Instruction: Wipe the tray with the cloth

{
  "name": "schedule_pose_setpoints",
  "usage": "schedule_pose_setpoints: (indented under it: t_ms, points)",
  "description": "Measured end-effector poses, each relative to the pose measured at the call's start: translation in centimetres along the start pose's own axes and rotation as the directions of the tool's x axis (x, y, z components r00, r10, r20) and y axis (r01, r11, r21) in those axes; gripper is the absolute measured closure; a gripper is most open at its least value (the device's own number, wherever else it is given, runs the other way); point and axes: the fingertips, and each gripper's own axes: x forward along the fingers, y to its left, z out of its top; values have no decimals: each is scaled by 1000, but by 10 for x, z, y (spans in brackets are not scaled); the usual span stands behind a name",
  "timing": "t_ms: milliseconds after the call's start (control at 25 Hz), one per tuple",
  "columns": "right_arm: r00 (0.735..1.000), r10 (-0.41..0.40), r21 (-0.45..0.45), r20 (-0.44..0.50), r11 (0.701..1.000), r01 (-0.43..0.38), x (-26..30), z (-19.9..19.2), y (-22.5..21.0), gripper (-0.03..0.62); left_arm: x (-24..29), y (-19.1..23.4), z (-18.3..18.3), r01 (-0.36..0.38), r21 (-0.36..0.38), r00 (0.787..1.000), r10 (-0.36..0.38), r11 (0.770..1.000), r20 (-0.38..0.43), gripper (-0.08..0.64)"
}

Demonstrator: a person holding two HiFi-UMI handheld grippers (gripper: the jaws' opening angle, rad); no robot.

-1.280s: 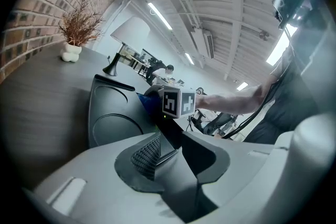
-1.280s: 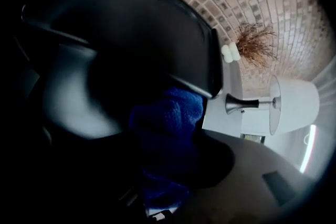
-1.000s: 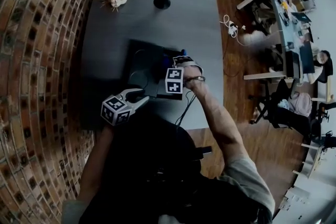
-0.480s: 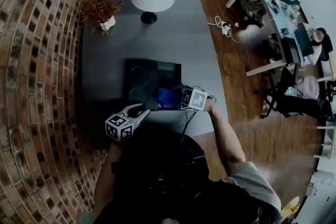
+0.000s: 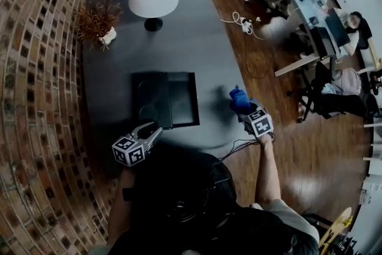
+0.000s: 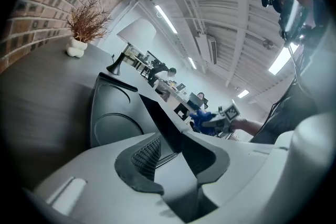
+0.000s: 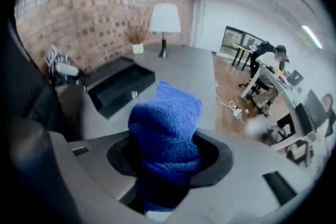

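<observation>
Left gripper [image 5: 151, 129] clamped on tray [image 5: 182, 98] rim, steadying. Right gripper [image 5: 245, 112] holds cloth [image 5: 238, 98] beside tray, jaws just loosening; tighten grip before placing cloth.

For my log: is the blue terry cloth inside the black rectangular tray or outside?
Outside. The blue terry cloth sits bunched between the right gripper's jaws, which have just been opening, right of the black rectangular tray.
</observation>
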Motion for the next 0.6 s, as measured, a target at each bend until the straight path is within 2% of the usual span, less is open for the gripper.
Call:
schedule_pose_setpoints:
  t_ms: [40, 120, 200, 280, 400, 480, 560, 600]
  points:
    - [995, -32, -59, -92, 998, 27, 14, -25, 6, 375, 0, 0, 1, -1, -4, 1000, 1, 1000, 3, 451]
    - [968, -79, -162, -238, 986, 40, 42, -66, 20, 365, 1, 0, 1, -3, -8, 1000, 3, 1000, 6, 451]
    - [957, -82, -174, -279, 984, 34, 49, -82, 28, 323, 2, -2, 1, 3, -18, 1000, -3, 1000, 7, 451]
    - [963, -42, -132, -267, 991, 6, 36, -78, 31, 164, 2, -4, 3, 19, -45, 1000, -18, 999, 21, 449]
    - [972, 6, -99, -236, 995, -30, -7, -58, 32, 163, -9, -4, 19, 37, -97, 994, -26, 995, 108, 448]
    - [984, 8, -73, -178, 997, -21, -34, -38, 28, 163, -23, 2, 35, 35, -122, 982, -12, 992, 187, 448]
    - [998, 32, -25, -50, 999, -33, -49, -4, 29, 167, -41, 15, 52, 15, -145, 964, 24, 989, 264, 446]
    - [996, 77, 18, 40, 997, -77, -50, 17, 37, 188, -51, 24, 59, -8, -159, 954, 55, 987, 295, 448]
